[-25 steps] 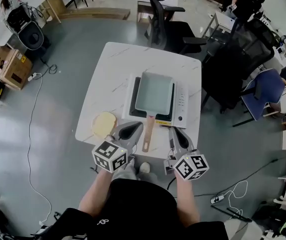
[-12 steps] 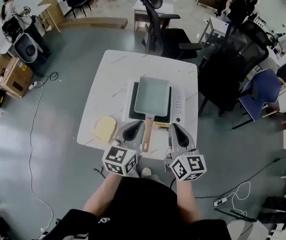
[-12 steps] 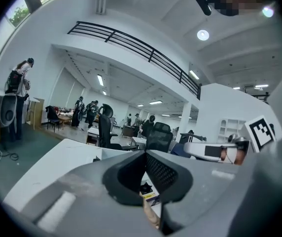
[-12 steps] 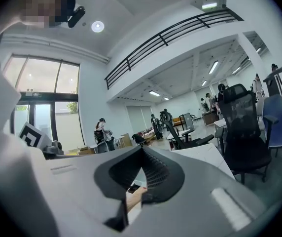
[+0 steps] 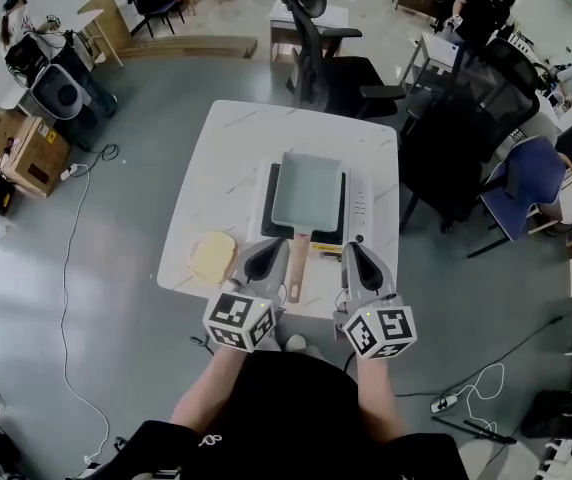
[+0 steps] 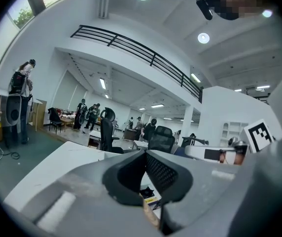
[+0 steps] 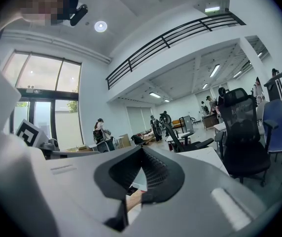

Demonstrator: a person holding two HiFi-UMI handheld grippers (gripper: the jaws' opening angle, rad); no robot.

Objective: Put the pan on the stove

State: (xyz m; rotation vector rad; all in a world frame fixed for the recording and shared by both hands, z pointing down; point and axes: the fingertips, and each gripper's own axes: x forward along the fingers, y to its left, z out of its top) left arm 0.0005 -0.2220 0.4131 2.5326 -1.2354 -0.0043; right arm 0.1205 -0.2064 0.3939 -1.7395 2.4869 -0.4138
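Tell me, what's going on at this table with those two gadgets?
A person stands at a white table with a hand-held gripper in each hand. The rectangular pan already sits on the stove, its wooden handle pointing toward the person. The left hand-held gripper and right hand-held gripper are both shut and empty, poised on either side of that handle near the table's front edge. A pale yellow round item lies to the left.

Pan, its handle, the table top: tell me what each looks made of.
Pan: probably coated metal; the rectangular inside is a smooth, matte, pale grey-green.
Handle: looks like wood, light brown and unpainted, though the grain is too small to see.
Table top: white with faint grey veins, a marble look; whether it is real stone or printed laminate cannot be told.
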